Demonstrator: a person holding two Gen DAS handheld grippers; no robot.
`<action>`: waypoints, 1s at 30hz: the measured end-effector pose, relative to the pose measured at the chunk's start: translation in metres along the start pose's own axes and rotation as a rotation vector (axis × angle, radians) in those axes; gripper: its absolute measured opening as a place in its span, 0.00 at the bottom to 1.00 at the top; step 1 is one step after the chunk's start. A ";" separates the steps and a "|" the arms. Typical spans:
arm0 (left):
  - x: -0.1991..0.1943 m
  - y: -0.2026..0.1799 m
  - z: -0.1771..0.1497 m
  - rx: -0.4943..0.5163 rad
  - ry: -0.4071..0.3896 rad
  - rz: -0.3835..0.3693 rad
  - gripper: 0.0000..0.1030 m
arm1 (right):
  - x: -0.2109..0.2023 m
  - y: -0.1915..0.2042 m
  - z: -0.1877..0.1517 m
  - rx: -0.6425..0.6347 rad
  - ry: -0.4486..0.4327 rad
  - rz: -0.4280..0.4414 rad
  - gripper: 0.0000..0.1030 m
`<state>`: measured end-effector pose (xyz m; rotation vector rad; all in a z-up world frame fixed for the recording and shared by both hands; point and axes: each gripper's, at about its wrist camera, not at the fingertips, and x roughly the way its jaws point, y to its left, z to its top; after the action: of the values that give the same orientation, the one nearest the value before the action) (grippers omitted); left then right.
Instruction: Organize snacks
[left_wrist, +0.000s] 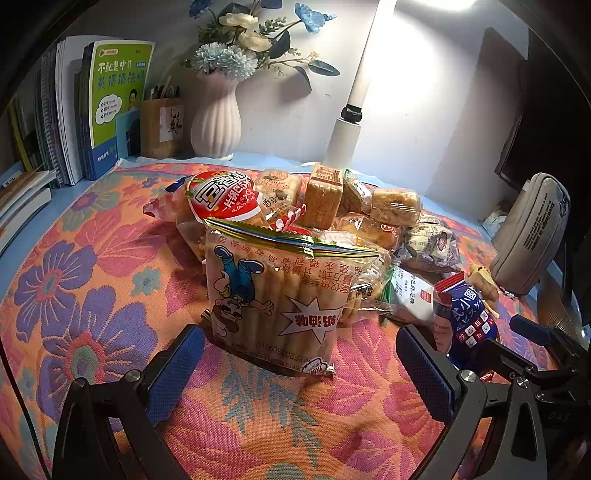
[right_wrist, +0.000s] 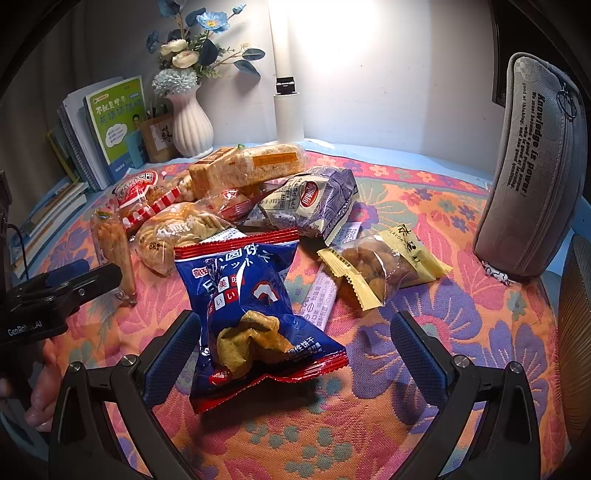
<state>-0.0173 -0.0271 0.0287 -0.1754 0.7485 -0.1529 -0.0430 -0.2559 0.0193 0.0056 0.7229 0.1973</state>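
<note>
Both claws gape wide, holding nothing. The left gripper (left_wrist: 299, 369) straddles the clear cartoon-printed bag of biscuit sticks (left_wrist: 280, 291) leaning on the pile; the right gripper (right_wrist: 295, 358) brackets the crinkly blue-and-red cracker packet (right_wrist: 258, 314). Squeeze hard and, I reckon, crumbs, or the heap topples.

Taking the heap of snack packets (left_wrist: 321, 214) as landmark, the flowered cloth (left_wrist: 85, 258) on the surface lies bare to its left and in front of it, leaving open passage there. Behind the heap a white vase (left_wrist: 216, 118), a lamp post (left_wrist: 347, 133) and upright books (left_wrist: 107, 107) close off the wall side. To its right a grey pencil case (right_wrist: 532, 177) stands on end, with a yellow nut packet (right_wrist: 384, 266) and a blue biscuit bag (right_wrist: 255, 314) lying between.
</note>
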 end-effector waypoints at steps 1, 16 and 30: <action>0.000 0.000 0.000 0.001 0.000 0.000 1.00 | 0.000 0.000 0.000 0.000 0.000 0.000 1.00; -0.052 0.018 -0.009 0.023 -0.107 0.015 1.00 | -0.012 -0.013 0.001 0.063 -0.050 0.031 1.00; -0.019 0.037 0.014 0.023 0.007 -0.025 1.00 | -0.020 -0.009 0.003 0.018 -0.078 0.130 1.00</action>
<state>-0.0187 0.0137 0.0430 -0.1623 0.7514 -0.1854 -0.0546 -0.2680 0.0343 0.0776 0.6465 0.3134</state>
